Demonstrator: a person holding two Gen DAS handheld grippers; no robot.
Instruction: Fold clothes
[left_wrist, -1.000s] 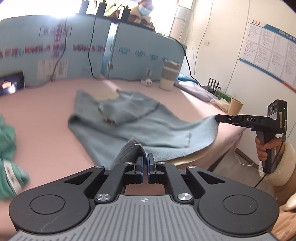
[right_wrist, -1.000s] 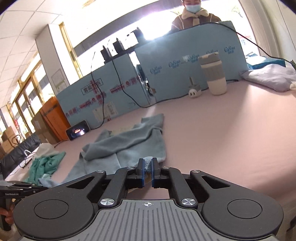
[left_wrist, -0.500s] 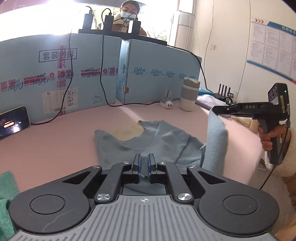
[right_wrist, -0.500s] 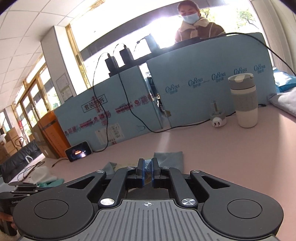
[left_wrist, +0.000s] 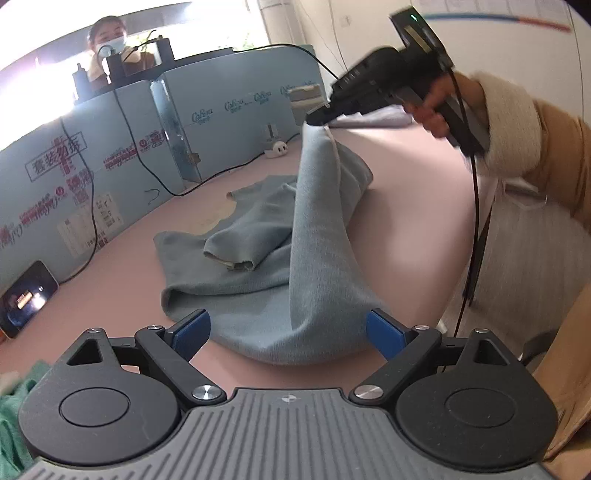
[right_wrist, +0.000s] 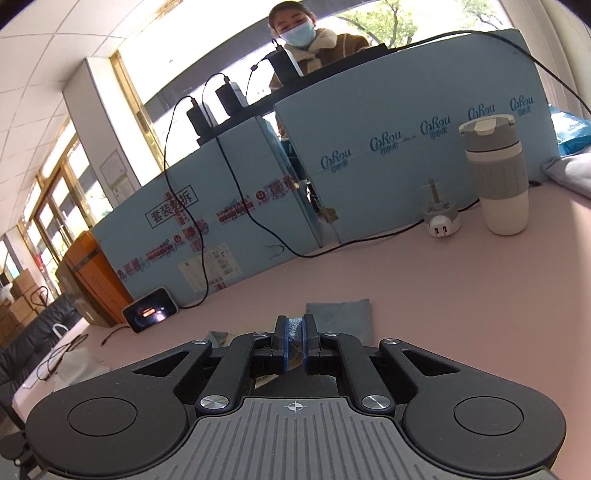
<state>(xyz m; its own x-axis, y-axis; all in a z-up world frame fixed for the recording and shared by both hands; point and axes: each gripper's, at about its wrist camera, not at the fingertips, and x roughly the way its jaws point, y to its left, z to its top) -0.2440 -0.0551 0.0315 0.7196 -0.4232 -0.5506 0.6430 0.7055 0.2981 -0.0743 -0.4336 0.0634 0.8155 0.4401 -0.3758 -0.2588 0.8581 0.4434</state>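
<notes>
- The left tool (left_wrist: 288, 334) is spread wide, its blue pads apart on either side of the near edge of a blue sweater (left_wrist: 258, 288), holding nothing.
- The sweater lies on the pink table (left_wrist: 406, 221), partly bunched, with one sleeve (left_wrist: 243, 247) folded across its middle and its cuff pointing toward the camera.
- The right tool (left_wrist: 314, 118), seen from the left wrist view, holds a corner of the sweater raised above the table, so that a long band of cloth hangs from its tip down to the near hem.
- In the right wrist view the right tool (right_wrist: 294, 343) is pressed together on a fold of blue cloth caught between its blue pads.
- Beyond that tool, a flat part of the sweater (right_wrist: 340, 317) rests on the table.
- The person's right hand (left_wrist: 439, 107) grips the handle of the right tool; a cream cuff and tan sleeve follow behind it.
- A grey and white cup (right_wrist: 496, 177) stands at the far side of the table, just beside a white plug adapter (right_wrist: 441, 221).
- A small screen (right_wrist: 149, 314) leans near the blue cardboard wall (right_wrist: 406, 177) at the back of the table.
- A green garment (left_wrist: 14, 406) shows at the left edge of the left wrist view.
- A masked person (right_wrist: 299, 33) stands behind the wall.
</notes>
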